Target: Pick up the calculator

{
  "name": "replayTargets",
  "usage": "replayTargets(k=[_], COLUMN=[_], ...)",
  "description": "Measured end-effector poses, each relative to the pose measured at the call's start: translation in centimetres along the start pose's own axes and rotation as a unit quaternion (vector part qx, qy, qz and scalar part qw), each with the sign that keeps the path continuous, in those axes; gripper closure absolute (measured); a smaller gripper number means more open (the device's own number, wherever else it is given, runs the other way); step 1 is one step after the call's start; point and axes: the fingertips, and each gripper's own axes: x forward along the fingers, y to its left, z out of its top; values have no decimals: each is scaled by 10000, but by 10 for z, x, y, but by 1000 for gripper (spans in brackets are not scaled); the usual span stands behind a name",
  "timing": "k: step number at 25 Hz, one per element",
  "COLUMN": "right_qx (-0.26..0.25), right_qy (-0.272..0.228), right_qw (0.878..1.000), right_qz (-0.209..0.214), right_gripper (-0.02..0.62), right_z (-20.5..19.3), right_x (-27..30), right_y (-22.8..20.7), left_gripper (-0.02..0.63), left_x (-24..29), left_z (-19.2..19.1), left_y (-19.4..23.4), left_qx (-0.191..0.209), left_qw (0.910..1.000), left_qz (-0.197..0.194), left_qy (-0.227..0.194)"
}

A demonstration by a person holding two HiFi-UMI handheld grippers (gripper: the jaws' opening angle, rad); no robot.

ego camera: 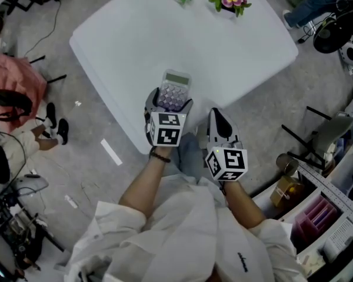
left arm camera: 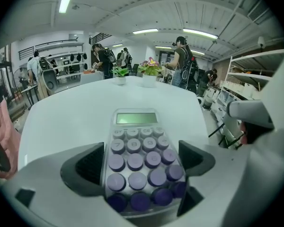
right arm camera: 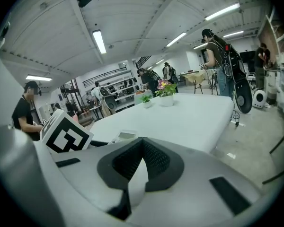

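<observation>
Calculator [ego camera: 176, 86] base under left gripper [ego camera: 169, 103]

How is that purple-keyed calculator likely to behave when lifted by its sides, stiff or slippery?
The calculator looks rigid, so it probably won't flex between the jaws of the left tool. Its smooth clear casing may be slippery, though the textured pads should help. Gripped at the key end, the display end might droop.

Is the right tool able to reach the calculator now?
Probably: the right tool hangs close beside the calculator, nothing between, but its jaws are shut and the left tool grips it.
</observation>
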Motion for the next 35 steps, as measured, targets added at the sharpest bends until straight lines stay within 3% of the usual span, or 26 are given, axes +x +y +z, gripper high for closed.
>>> replayTargets(k=[8,16,29,35], right_qx=[41,-10,-294,-846], right_qy=[-190,-668,-1695,-1973], right_qw=[9996,9973,9848,9758], right_qz=[-203,-301,-234,-413], right_gripper=[578,577,578,578], right_z=[13,59,158,189], right_x=[-7,-23,-71,-96], right_y=[-2,6,23,30], left_gripper=[114,114,114,114], left_x=[-25,-80,-185,-227], left_z=[34,89,172,191], left_y=[1,-10,-12,-3], left_qx=[155,319,772,875], left_qw=[9983,9916,9664,9540], left_qz=[-134,-357,-508,-381], left_qy=[-539,-1198,-2399,-2842])
